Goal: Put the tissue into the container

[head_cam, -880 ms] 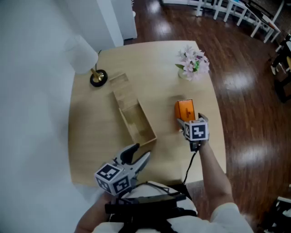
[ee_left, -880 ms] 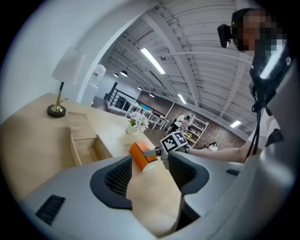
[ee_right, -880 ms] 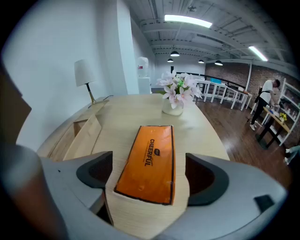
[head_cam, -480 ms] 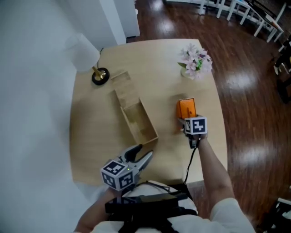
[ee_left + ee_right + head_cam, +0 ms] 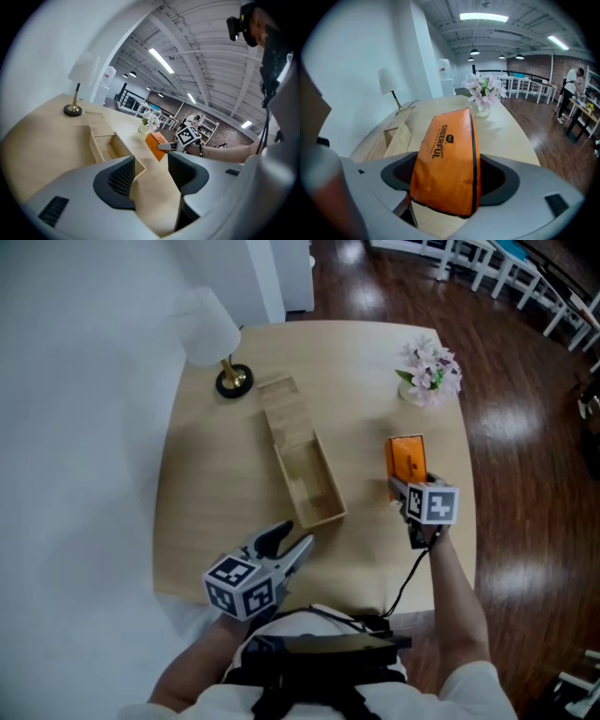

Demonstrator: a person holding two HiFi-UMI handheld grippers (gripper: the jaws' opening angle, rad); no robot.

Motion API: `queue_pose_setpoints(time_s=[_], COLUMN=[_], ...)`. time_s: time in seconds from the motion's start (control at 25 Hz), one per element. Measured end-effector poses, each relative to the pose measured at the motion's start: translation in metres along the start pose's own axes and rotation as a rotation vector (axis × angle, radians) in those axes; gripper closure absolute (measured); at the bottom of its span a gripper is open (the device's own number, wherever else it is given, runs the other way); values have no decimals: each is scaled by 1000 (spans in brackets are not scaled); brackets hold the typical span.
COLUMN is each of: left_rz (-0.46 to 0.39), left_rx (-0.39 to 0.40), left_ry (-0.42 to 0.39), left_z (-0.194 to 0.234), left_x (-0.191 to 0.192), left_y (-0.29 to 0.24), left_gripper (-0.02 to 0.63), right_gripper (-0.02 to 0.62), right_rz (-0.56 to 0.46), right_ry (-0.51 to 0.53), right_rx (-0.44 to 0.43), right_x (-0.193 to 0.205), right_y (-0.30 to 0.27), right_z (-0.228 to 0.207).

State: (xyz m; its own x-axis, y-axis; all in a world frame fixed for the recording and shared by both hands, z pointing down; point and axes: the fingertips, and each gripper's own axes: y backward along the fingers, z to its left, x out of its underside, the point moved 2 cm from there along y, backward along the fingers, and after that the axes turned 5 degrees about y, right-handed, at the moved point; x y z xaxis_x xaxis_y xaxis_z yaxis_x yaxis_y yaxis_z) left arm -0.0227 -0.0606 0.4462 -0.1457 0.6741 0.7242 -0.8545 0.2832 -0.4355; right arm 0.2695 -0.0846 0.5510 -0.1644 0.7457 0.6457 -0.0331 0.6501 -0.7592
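Barely shifted, my right gripper (image 5: 401,487) clamps the orange plastic tissue pack (image 5: 407,457) near the wooden table's (image 5: 206,507) right edge; left gripper (image 5: 292,542) gapes empty.

Bright, even indoor light falls from ceiling strip lights (image 5: 483,17). The dark floor (image 5: 534,456) shows white glare patches, and shadows on the table (image 5: 216,493) are faint and soft. Both gripper views bend strongly, with black corners, while the tissue pack (image 5: 447,159) looks fairly sharp.
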Motion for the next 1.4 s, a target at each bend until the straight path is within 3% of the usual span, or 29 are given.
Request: queue_pose_setpoints(time_s=[0.32, 0.48, 1.04, 1.28, 1.4], left_rz=[-108, -141, -152, -151, -149], left_rx=[-46, -65, -99, -109, -107], left_ry=[-28, -21, 78, 99, 101], left_z=[20, 31, 61, 67, 67], left_x=[-29, -32, -1, 4, 4], left_y=[41, 62, 98, 105, 107], left_gripper=[380, 382, 382, 382, 382], right_gripper=[192, 192, 196, 198, 196], right_rz=[-146, -167, 8, 27, 34], right_ry=[98, 123, 180, 168, 213], right_rx=[-93, -166, -291, -270, -208], right_x=[-64, -77, -36, -28, -25], right_y=[48, 51, -20, -43, -55], right_z=[67, 110, 221, 231, 229])
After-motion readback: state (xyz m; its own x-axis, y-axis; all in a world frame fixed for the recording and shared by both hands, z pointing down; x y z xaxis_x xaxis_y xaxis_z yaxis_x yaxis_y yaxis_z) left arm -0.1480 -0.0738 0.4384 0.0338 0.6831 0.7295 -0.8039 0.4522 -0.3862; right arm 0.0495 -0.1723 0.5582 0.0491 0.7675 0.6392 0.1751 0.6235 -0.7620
